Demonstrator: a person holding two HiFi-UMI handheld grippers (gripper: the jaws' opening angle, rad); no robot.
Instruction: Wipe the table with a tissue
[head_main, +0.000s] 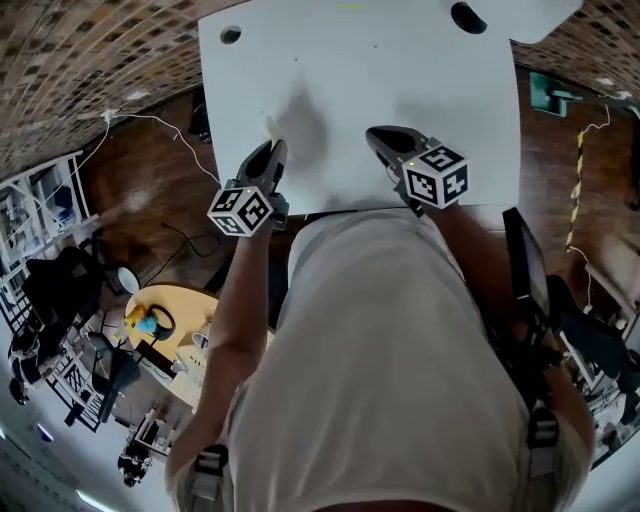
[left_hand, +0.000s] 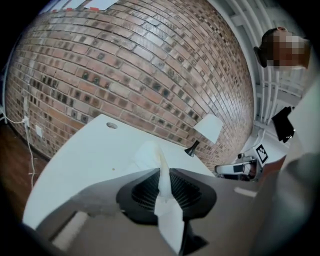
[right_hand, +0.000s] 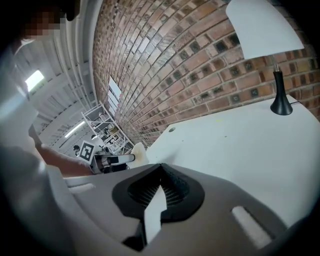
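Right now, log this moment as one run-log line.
left hand-held gripper: shut on tissue | right hand-held gripper: shut, empty | both over white table, near edge | tissue-table contact: unclear

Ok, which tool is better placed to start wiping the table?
Left. The left tool is shut on the tissue and sits over the table. The right tool is shut with no tissue in it.

Head view steeply overhead, gripper views low, sharing table (head_main: 400, 70)
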